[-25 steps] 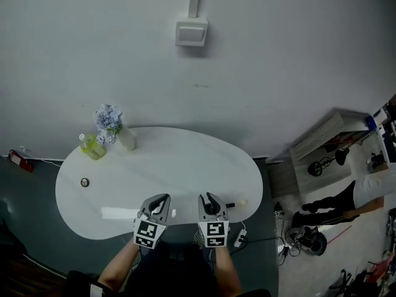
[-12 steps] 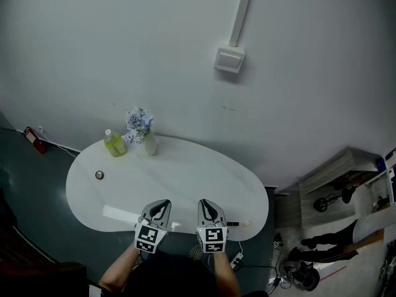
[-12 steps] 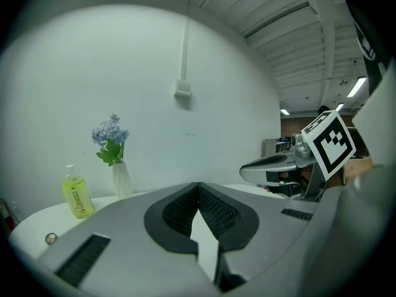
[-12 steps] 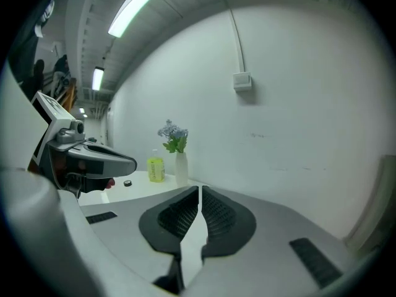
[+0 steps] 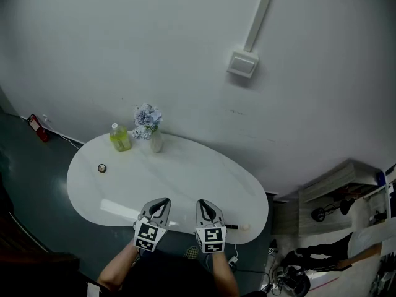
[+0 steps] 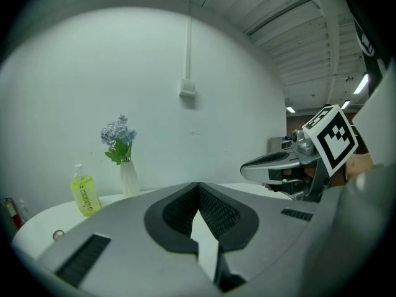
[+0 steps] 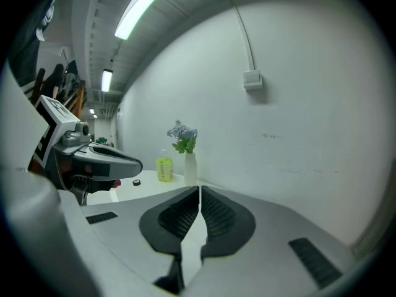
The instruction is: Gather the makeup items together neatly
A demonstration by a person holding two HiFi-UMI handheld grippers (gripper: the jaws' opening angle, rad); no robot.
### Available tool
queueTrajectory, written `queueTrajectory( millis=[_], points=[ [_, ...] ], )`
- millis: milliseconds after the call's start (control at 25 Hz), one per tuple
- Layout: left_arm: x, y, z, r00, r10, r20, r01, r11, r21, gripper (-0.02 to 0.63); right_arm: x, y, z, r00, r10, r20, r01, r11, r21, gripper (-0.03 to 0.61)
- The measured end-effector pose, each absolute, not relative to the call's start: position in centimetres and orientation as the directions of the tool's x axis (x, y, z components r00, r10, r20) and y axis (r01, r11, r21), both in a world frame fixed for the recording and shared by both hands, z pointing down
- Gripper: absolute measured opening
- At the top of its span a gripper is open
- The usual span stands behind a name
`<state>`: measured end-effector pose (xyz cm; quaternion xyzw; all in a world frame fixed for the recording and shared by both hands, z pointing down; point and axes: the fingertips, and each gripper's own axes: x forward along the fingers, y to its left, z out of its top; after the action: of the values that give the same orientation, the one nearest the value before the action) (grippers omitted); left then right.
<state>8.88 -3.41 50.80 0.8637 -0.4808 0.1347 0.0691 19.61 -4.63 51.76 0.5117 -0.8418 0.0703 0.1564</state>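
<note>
right gripper (image 5: pixel 203 203): jaws have just been closing, now pressed together with nothing between. left gripper (image 5: pixel 163 202) likewise closed, empty. both sit side by side at the near edge of the table (image 5: pixel 185 178), same as a second ago; only the head view has swung. stick (image 5: pixel 239 226) lies just beside the right gripper. small jar (image 5: pixel 101 167) is well apart at far left, unmoved. bottle (image 5: pixel 119 138) and vase (image 5: pixel 155 140) at the back. judgement: nothing gathered yet, first pick pending.
</note>
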Motion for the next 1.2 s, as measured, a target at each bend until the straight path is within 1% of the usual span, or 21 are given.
queueTrajectory(
  millis=[240, 480, 880, 1200],
  points=[
    [7.8, -2.9, 50.7, 0.481, -0.831, 0.279, -0.867, -0.499, 0.007, 0.017, 17.8, -4.2, 52.3, -0.472, -0.808, 0.352, -0.855, 0.518, 0.043, 0.037],
    [3.9, -2.3, 51.2, 0.401, -0.871, 0.284, -0.91, -0.415, 0.01, 0.017, 13.9, -4.5, 53.0, -0.541, -0.753, 0.374, -0.8, 0.598, 0.047, 0.038],
    [-7.6, -0.2, 51.7, 0.17, -0.94, 0.295, -0.985, -0.174, 0.014, 0.017, 2.8, -5.0, 53.7, -0.695, -0.608, 0.383, -0.651, 0.758, 0.022, 0.038],
    [-18.3, 2.6, 53.1, -0.016, -0.945, 0.326, -1.0, 0.021, 0.011, 0.017, -8.0, -4.5, 54.9, -0.789, -0.469, 0.397, -0.511, 0.86, 0.001, 0.037]
  ],
)
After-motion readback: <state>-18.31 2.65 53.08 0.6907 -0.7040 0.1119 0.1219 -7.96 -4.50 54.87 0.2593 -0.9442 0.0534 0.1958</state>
